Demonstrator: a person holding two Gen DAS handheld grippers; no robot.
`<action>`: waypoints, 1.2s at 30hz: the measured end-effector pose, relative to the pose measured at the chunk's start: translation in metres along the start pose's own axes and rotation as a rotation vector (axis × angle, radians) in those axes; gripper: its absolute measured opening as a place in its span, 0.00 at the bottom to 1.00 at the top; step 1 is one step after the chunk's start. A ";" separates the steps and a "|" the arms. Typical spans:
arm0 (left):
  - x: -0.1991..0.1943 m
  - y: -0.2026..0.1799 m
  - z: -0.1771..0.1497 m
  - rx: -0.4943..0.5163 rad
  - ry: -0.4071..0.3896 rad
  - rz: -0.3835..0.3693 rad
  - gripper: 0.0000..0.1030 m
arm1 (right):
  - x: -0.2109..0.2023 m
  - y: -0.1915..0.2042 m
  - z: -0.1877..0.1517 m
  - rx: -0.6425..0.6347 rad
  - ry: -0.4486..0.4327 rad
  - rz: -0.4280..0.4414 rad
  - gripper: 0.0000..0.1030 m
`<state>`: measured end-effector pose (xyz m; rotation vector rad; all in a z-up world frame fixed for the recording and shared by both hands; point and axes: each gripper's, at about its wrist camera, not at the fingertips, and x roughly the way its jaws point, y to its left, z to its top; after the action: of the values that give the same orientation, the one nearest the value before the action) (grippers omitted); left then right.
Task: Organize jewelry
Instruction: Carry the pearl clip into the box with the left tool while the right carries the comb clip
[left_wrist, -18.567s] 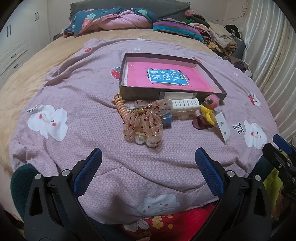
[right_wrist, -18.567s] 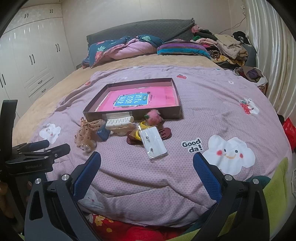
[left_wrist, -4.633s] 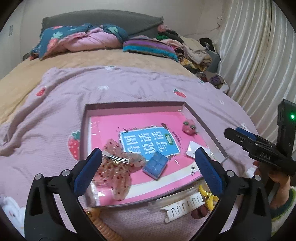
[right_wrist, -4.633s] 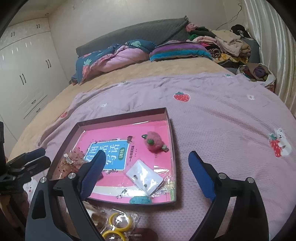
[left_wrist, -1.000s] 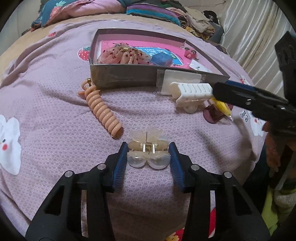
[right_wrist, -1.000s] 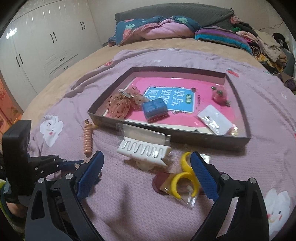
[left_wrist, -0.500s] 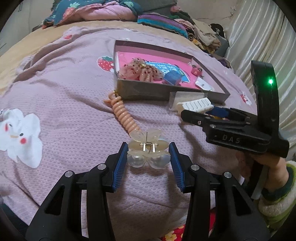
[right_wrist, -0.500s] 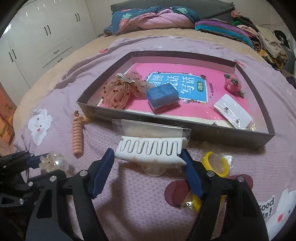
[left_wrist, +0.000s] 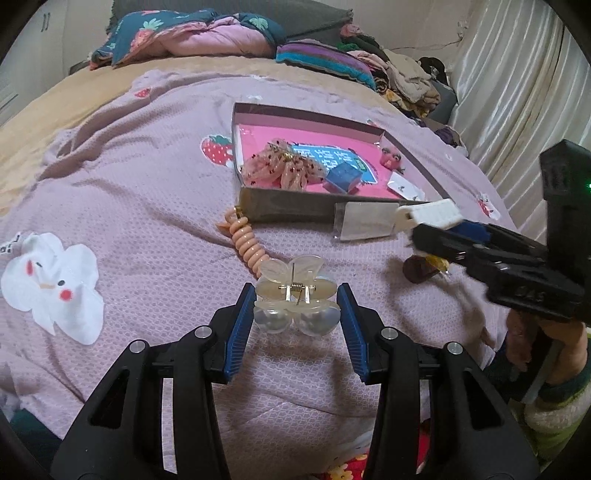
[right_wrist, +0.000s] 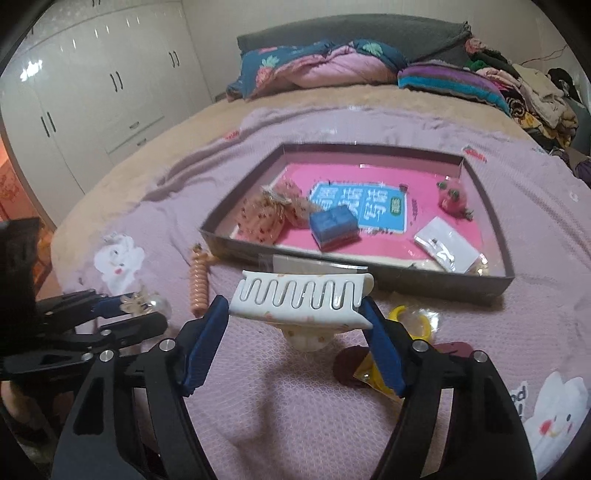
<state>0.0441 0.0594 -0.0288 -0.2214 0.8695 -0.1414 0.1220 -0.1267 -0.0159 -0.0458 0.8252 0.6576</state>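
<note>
My left gripper (left_wrist: 295, 321) is shut on a clear butterfly hair claw (left_wrist: 295, 295) and holds it above the purple bedspread. My right gripper (right_wrist: 299, 325) is shut on a white comb-toothed hair claw (right_wrist: 301, 299), lifted off the bed; it also shows in the left wrist view (left_wrist: 430, 214). The open box (right_wrist: 369, 275) with a pink lining lies ahead. It holds a dotted peach bow (right_wrist: 269, 214), a blue box (right_wrist: 334, 227), a pink fuzzy clip (right_wrist: 452, 197) and an earring card (right_wrist: 445, 249).
A peach spiral hair tie (left_wrist: 245, 245) lies on the bed by the box's near left corner. A clear packet (left_wrist: 364, 221) leans on the box front. A yellow ring in a bag (right_wrist: 412, 317) and a maroon clip (right_wrist: 351, 363) lie near my right gripper.
My right gripper has closed on the white hair claw and lifted it off the bed. My left gripper has raised the butterfly claw and moved toward the box.
</note>
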 end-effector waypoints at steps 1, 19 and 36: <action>-0.001 0.000 0.000 -0.001 -0.002 0.002 0.36 | -0.005 -0.001 0.001 0.003 -0.012 0.002 0.69; -0.005 -0.031 0.036 0.071 -0.048 -0.018 0.36 | -0.074 -0.053 0.015 0.098 -0.175 -0.089 0.69; 0.010 -0.065 0.079 0.136 -0.094 -0.064 0.36 | -0.092 -0.083 0.025 0.147 -0.238 -0.143 0.69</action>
<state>0.1094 0.0046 0.0295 -0.1281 0.7567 -0.2473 0.1400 -0.2344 0.0476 0.1043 0.6315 0.4556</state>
